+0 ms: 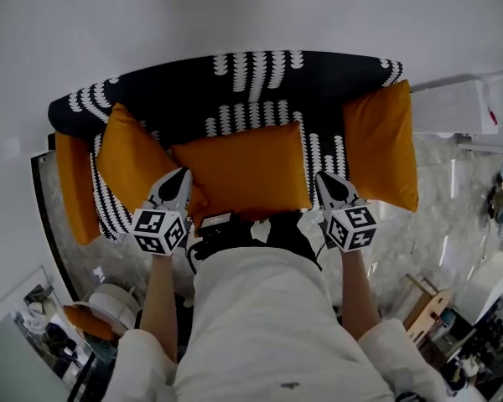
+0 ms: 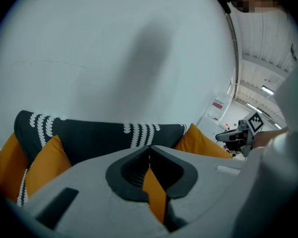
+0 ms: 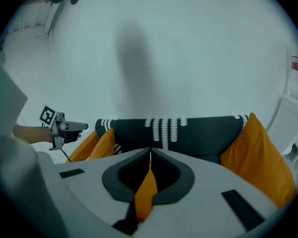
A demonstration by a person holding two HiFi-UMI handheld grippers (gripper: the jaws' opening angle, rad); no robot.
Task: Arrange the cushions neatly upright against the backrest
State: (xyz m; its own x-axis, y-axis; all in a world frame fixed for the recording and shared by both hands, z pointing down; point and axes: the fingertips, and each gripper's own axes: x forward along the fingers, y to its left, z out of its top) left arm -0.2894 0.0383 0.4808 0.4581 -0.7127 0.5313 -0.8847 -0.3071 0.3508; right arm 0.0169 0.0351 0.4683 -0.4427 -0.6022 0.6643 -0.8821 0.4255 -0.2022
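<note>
- Left gripper [image 1: 177, 177]: my jaws are pressed together on cloth. In the left gripper view a wedge of orange cover [image 2: 155, 195] sits pinched between the pads.
- Right gripper [image 1: 326, 179]: same state. The jaws are closed on a fold of the same orange cover, which shows between the pads in the right gripper view.
- What I hold: the orange, rectangular, soft fabric middle cushion [image 1: 239, 177]. The left gripper has its near left corner and the right gripper its near right corner.
- Where it is: on the seat of the black fabric sofa with white looped pattern, its far edge toward the backrest [image 1: 260, 78]. Its broad face is turned up at me, so I judge it to be lying or leaning low, not yet upright.
- Neighbours: a square orange left cushion [image 1: 127, 159] stands tilted just beside it. A tall orange right cushion [image 1: 384, 145] is propped at the other end, apart from it.
- Handling, my judgement: it is light and floppy and will not break. With only the corners held, the middle is likely to sag, and the cover may slip over the filling.
- Grip advice: keep both corners and raise them evenly. A deeper bite that takes in filling as well as cover would hold better.
- Next move calls for swinging the near edge up so the cushion stands against the backrest.
</note>
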